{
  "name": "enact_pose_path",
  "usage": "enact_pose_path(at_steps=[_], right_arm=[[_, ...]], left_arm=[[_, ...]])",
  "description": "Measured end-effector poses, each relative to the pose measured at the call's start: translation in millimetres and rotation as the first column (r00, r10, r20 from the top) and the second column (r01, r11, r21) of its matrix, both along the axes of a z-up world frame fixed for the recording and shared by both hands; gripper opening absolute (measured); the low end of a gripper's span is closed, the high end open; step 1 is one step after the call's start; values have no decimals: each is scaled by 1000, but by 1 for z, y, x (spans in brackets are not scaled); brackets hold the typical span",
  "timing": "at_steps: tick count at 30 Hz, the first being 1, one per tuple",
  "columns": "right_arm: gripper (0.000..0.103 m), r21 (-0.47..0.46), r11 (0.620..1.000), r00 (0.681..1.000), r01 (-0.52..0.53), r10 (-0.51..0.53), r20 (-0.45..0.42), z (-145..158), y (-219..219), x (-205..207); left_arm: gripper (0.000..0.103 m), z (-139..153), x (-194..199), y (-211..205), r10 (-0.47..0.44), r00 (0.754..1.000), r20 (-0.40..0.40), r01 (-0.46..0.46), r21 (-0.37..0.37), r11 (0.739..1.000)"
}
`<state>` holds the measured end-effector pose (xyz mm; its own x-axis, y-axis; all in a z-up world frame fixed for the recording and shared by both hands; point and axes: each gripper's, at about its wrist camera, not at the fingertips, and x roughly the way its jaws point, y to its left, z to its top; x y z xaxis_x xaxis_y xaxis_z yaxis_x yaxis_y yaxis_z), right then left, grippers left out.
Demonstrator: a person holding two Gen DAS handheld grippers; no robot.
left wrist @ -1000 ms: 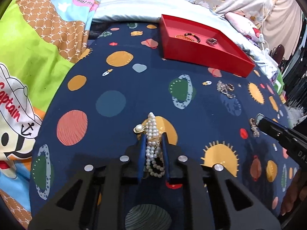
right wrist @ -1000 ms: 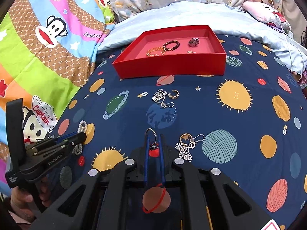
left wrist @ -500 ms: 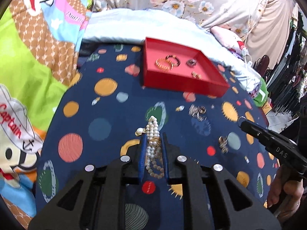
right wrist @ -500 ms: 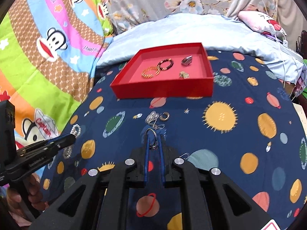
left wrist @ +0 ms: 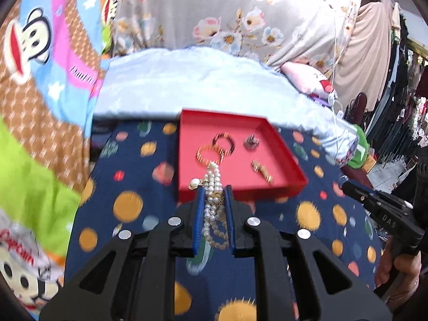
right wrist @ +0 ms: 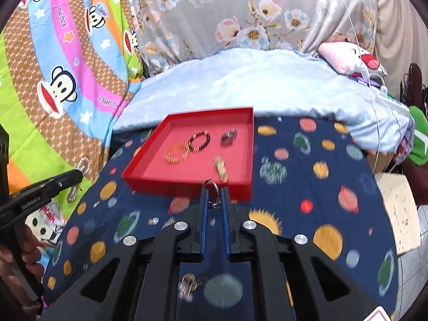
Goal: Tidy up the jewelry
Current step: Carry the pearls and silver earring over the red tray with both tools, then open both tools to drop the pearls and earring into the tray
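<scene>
My left gripper (left wrist: 213, 190) is shut on a white pearl bracelet (left wrist: 212, 187) and holds it in the air just before the near wall of the red tray (left wrist: 240, 191). My right gripper (right wrist: 213, 191) is shut on a hoop earring (right wrist: 212, 187), raised close to the red tray's (right wrist: 187, 188) near wall. The tray holds a gold bangle (right wrist: 177, 153), a dark bead bracelet (right wrist: 198, 141), a dark ring (right wrist: 229, 136) and a gold clip (right wrist: 221, 169). The left gripper and its pearls (right wrist: 83, 163) show at the left of the right wrist view.
The tray sits on a navy planet-print cloth (right wrist: 307, 187) over a bed. Loose silver jewelry (right wrist: 191, 283) lies on the cloth under my right gripper. A light blue blanket (right wrist: 240, 80) lies behind the tray, a cartoon quilt (right wrist: 53, 80) at the left.
Both grippers have lifted off the cloth with their pieces and moved forward toward the red tray, which now sits much nearer in both views.
</scene>
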<state>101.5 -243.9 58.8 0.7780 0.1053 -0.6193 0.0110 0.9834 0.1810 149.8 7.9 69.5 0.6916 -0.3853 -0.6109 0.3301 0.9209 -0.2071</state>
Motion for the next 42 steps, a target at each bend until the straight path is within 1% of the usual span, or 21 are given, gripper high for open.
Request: enact_pose_path(at_steps=[4,9,16,20,24,28,32,37,39,41,42], right_arm=[[9,9,1000,1000,-12,12,18,8,-7,24],[9,35,999,999,-39,39,13,6,-10,59],[9,48,997,998,-57,58,-23,-12,-6,107],[9,51,997,997,-62,65,-46,-27,-3,129],[9,85,994,994,-64,71,-82,-47,-4,155],[9,88,995,993,-49,58,-102,-60,-4,174],[9,77,997,992,-29,38,-116,-70,-5,188],[9,54,998,991,-31,37,-128,-77,-5,195],[11,42,999,992,-23,28,-120,-78,-5,195],[12,38,999,993,-19,23,-119,-78,-6,196],[14,39,999,993,-15,20,-117,-77,-7,195]], left_arm=[[14,12,26,-20,-20,999,35,20,-1,1000],[14,11,55,-41,-27,999,44,27,4,1000],[14,-13,99,-65,-22,1000,1,22,13,1000],[14,-33,118,-73,-17,999,-38,18,24,1000],[14,-53,135,-79,-18,995,-93,19,5,1000],[14,-65,143,-87,-19,993,-113,21,14,1000],[14,-70,146,-93,-14,994,-109,18,34,999],[14,-74,149,-93,-7,993,-115,11,38,999],[14,-74,149,-93,-1,994,-113,6,41,999],[18,-74,147,-92,-1,994,-111,6,45,999],[23,-73,146,-91,3,994,-109,2,46,999]])
